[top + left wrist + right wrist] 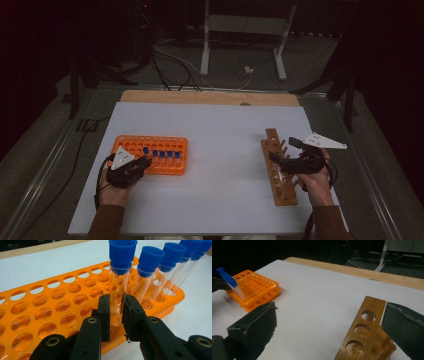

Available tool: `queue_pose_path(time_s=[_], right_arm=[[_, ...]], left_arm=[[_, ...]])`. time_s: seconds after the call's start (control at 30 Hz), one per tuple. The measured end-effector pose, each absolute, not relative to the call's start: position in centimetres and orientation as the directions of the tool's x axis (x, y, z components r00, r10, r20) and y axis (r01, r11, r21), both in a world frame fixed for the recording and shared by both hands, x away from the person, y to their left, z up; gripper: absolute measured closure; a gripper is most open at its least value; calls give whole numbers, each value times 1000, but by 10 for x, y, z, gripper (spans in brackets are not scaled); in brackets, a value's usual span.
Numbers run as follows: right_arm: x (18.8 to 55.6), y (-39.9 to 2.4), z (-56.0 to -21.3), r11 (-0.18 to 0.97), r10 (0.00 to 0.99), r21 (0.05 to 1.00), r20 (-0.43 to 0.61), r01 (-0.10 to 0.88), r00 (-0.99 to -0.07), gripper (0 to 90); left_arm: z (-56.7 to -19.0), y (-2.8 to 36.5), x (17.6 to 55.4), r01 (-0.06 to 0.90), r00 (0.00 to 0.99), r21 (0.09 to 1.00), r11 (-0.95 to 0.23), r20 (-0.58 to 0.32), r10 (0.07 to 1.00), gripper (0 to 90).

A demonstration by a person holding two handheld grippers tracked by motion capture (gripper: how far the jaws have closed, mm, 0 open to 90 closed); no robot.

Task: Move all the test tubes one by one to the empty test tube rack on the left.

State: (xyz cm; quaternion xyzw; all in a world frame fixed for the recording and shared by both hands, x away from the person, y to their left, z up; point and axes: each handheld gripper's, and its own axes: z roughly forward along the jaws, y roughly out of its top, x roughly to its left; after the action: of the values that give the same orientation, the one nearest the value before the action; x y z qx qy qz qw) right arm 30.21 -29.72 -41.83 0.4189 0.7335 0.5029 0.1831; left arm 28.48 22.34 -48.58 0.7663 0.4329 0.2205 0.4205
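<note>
We clench the left fingers [116,315] low on the blue-capped test tube [119,282] at the orange rack's [37,305] 6 o'clock edge, ready to lift. Our right fingers [329,327], released wide, wait over the wooden rack [364,325] that should receive it

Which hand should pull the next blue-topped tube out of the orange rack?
Left, probably. The left gripper is already shut on a blue-capped tube standing in the orange rack. The right gripper is open beside the wooden rack, across the table from the tubes.
</note>
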Motion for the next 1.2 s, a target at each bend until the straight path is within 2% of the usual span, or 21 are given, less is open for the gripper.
queue_pose_path(time_s=[0.67,1.2], right_arm=[[302,-296,-421,147,797,890,151,431,-584,0],[298,-293,-426,164,810,899,113,406,-576,0]], left_arm=[[-489,221,284,495,537,811,-312,-4,844,781],[-489,220,283,504,529,812,-295,-20,848,758]])
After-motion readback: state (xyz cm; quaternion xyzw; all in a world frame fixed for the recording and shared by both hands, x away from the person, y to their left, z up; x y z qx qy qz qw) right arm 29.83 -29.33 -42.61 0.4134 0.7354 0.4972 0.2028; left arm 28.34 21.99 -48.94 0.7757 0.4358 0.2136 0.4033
